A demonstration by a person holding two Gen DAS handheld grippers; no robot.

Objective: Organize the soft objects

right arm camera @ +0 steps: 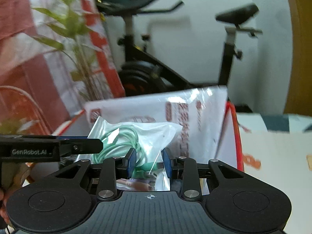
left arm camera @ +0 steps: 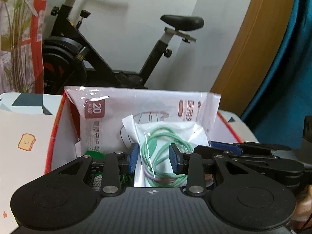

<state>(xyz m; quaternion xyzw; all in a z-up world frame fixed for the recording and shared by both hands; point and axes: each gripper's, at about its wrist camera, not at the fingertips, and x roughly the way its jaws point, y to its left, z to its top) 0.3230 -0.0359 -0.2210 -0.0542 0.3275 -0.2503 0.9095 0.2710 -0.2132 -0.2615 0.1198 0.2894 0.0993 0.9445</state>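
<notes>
I see a black exercise bike (left arm camera: 109, 44) against the wall beyond an open white box (left arm camera: 64, 128) with red edges. A big white packet (left arm camera: 136, 105) stands at its far side. My left gripper (left arm camera: 154, 158) and right gripper (right arm camera: 149, 162), both partly closed, pinch a clear bag of green cable (left arm camera: 165, 136) over the box.

The cable bag (left arm camera: 165, 148) sits in the box (left arm camera: 56, 128), before the mask pack (left arm camera: 136, 105); an exercise bike (left arm camera: 109, 54) stands behind.
</notes>
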